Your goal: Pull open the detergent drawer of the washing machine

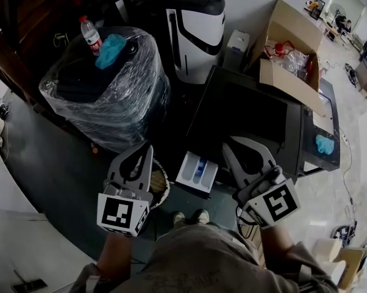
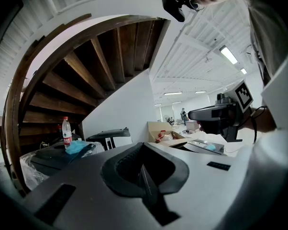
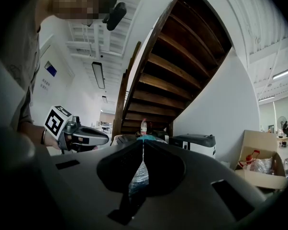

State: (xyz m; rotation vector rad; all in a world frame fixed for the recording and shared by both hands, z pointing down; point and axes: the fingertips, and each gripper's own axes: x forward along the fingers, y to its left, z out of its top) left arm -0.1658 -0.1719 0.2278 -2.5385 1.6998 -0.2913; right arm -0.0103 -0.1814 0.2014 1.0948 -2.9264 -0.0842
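Already the detergent drawer (image 1: 197, 171) stands pulled out from the front of the dark washing machine (image 1: 250, 115). It is a white tray with a blue compartment showing inside, seen from above near the person's feet. In the head view it lies between the two grippers. The left gripper (image 1: 148, 150) is on its left side with its jaws pressed together and nothing between them. The right gripper (image 1: 231, 144) is on its right side, likewise closed and empty. Both point about level, away from the person.

On top of the machine sit an open cardboard box (image 1: 290, 47) and a blue cloth (image 1: 325, 144). To the left is a bundle (image 1: 104, 96) wrapped in clear film, carrying a water bottle (image 1: 91, 34) and a teal cloth (image 1: 110, 50). A wooden staircase (image 3: 182, 56) curves overhead.
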